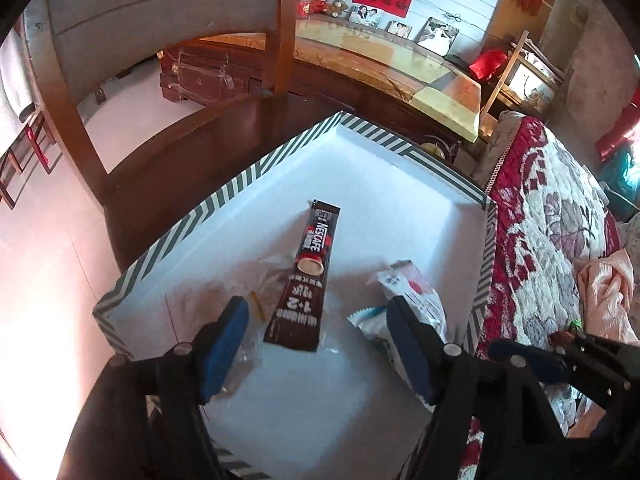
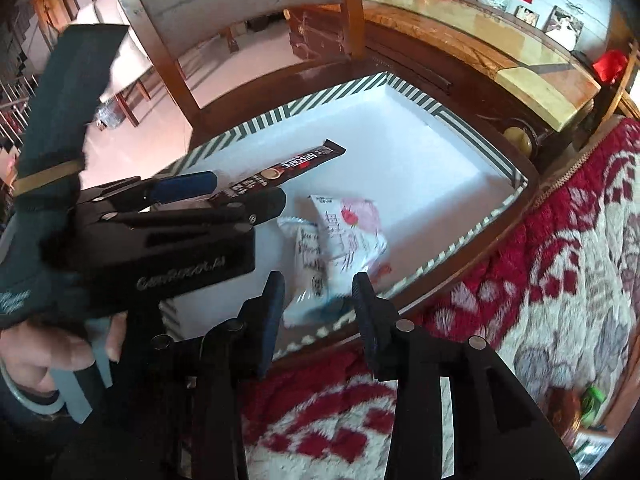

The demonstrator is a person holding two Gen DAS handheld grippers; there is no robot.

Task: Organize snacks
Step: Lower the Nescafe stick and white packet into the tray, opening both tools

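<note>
Your left gripper [image 1: 316, 324] hangs over the white tray [image 1: 404, 184] with its jaws spread and nothing pressed between them; the near end of the dark Nescafé coffee stick [image 1: 306, 276] lies on the tray floor in the gap. A clear wrapper [image 1: 244, 284], crumpled, sits just under and beside the left finger, and the white snack packet [image 1: 412, 296] touches the outer side of the right finger.

Your right gripper [image 2: 318, 312] hovers at the tray's near rim, jaws parted and empty, with the tail of that white packet just beyond the tips. Your left hand [image 2: 40, 356] and its tool fill the left of this view and hide part of the stick.

Counted in the tray: one coffee stick, one clear wrapper, one white packet. The tray rests on a wooden chair [image 1: 168, 152], pushed against the floral quilt [image 1: 548, 240]. A small green packet [image 2: 592, 404] lies on the quilt.
</note>
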